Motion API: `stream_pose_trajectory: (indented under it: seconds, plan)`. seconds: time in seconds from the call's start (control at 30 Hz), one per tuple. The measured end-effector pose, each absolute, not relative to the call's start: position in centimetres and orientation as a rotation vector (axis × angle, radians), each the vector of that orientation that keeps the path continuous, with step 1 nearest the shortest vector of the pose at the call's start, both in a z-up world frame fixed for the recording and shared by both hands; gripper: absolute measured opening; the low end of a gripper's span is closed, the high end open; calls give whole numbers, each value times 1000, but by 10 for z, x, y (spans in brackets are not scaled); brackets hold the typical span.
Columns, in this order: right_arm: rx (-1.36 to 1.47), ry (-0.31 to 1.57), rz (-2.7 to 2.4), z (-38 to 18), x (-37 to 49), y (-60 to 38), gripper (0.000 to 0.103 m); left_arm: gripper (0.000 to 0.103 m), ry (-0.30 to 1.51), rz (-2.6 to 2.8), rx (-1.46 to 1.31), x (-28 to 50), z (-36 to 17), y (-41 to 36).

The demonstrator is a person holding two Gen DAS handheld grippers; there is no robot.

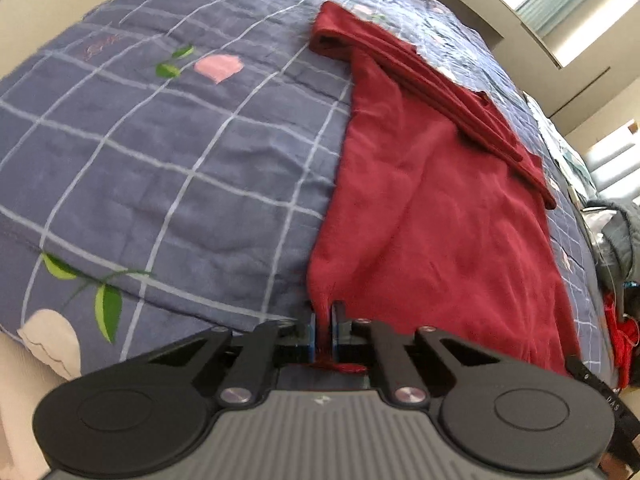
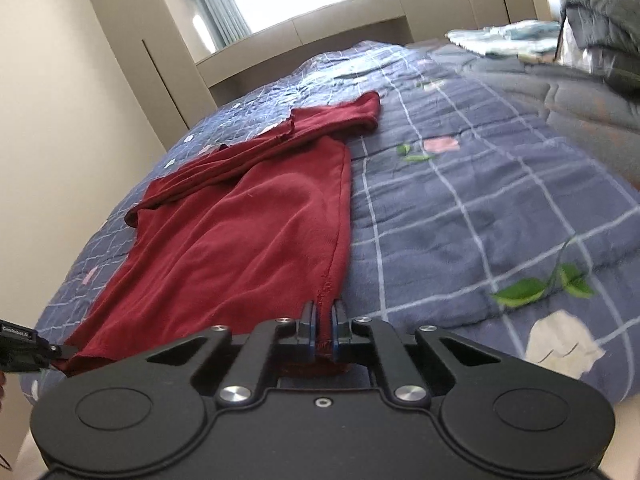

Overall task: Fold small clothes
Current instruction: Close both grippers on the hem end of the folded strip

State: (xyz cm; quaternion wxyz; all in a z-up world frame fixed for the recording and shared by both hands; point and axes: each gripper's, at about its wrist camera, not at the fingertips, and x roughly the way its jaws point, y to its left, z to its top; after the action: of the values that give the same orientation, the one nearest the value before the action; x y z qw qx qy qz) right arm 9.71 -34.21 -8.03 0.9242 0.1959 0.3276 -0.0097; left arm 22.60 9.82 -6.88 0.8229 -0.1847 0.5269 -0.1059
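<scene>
Red shirt (image 1: 432, 208) lies on the bed (image 1: 168, 152) with its long axis running away from both grippers, left gripper (image 1: 323, 330) and right gripper (image 2: 322, 330) each clamped on a near hem corner; only the right view shows the far pile (image 2: 504, 38).

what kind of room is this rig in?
Likely a bedroom: a bed with a blue checked quilt, a window with blinds behind it, and piled bedding at the far end.
</scene>
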Motion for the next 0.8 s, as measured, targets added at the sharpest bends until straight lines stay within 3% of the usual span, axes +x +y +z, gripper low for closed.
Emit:
stream_pose_trajectory:
  seconds: [0.33, 0.8]
  plan:
    - [359, 666, 2, -42, 66, -360, 4, 4, 993, -292, -210, 185, -10, 86]
    - [266, 709, -6, -66, 38, -344, 6, 5, 1011, -272, -142, 154, -42, 77]
